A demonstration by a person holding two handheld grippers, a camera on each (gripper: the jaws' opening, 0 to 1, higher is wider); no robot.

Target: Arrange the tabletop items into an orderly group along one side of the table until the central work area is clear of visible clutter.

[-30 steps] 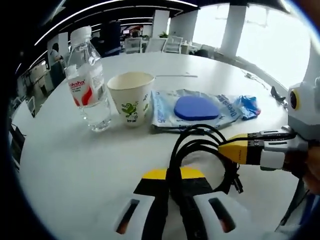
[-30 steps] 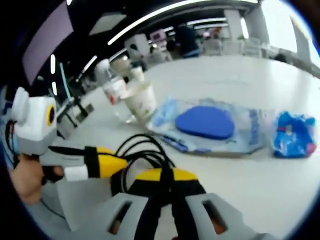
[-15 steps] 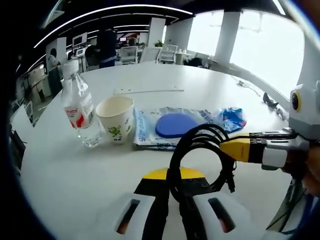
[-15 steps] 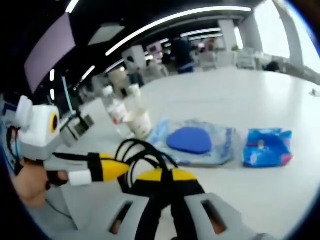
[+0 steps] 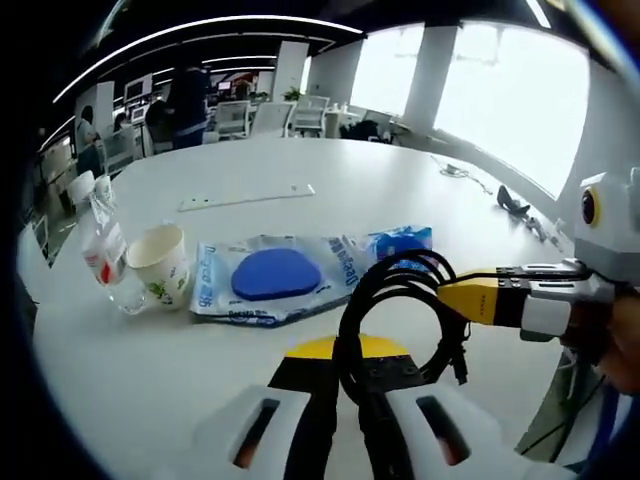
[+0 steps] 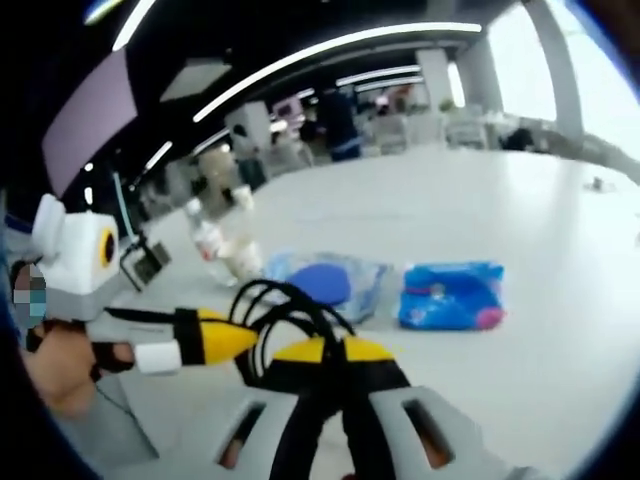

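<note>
Left gripper view: both grippers held one black cable coil (image 5: 400, 315) above the table's (image 5: 420, 185) near edge.
The left gripper (image 5: 345, 425) and right gripper (image 5: 480, 300) had their jaws pinching the coil. The step in hand seemed carrying; next, lowering it beside the bottle (image 5: 103, 255), cup (image 5: 162, 264) and blue pouch (image 5: 275, 280). No print was readable.

Coiled black cable (image 5: 400, 320), off the table

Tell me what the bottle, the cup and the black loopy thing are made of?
Water bottle: clear plastic, likely; you can see through it, with a red-and-white label. Cup: looks like matte paper, cream with a green print. Black cable: probably rubbery plastic coating, smooth and slightly shiny, bending in loops between both grippers.
</note>
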